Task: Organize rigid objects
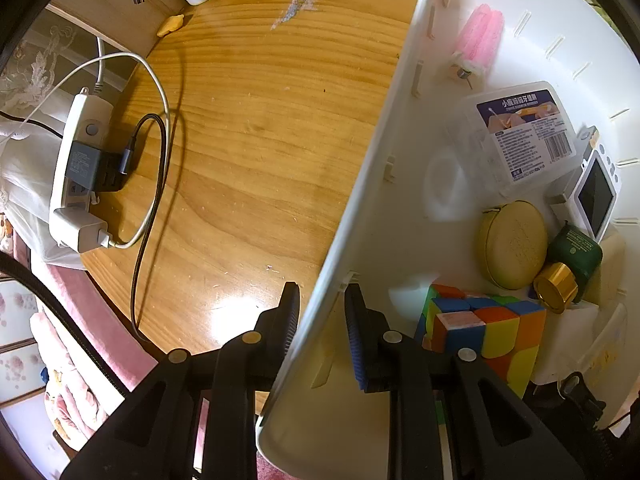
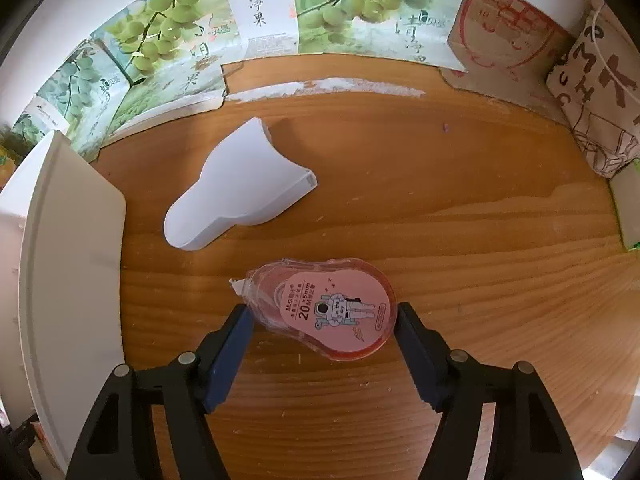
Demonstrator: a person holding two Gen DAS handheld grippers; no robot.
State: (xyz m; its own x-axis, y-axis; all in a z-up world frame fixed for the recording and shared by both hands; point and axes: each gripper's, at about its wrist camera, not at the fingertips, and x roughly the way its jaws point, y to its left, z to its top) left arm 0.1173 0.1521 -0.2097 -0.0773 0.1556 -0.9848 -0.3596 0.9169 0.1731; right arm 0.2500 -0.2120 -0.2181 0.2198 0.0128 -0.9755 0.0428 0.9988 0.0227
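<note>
In the left wrist view my left gripper (image 1: 320, 300) points down and straddles the near wall of a white bin (image 1: 384, 120), one pad outside and one inside, shut on that wall. Inside the bin lie a colourful puzzle cube (image 1: 480, 328), a round gold tin (image 1: 514, 244), a green bottle with a gold cap (image 1: 572, 256), a clear labelled box (image 1: 520, 136), a small white device with a screen (image 1: 596, 196) and a pink fuzzy item (image 1: 480, 36). In the right wrist view a pink correction tape (image 2: 332, 312) lies flat on the wooden table. My right gripper (image 2: 324, 312) has a pad touching each of its ends.
A white curved plastic piece (image 2: 240, 188) lies behind the tape, and the bin's rim (image 2: 68, 240) stands at the left. Grape-print boxes (image 2: 180, 40), a cardboard box (image 2: 508, 32) and a printed bag (image 2: 600, 100) line the back. A power strip (image 1: 76, 168) with chargers and cables sits at the table's left edge.
</note>
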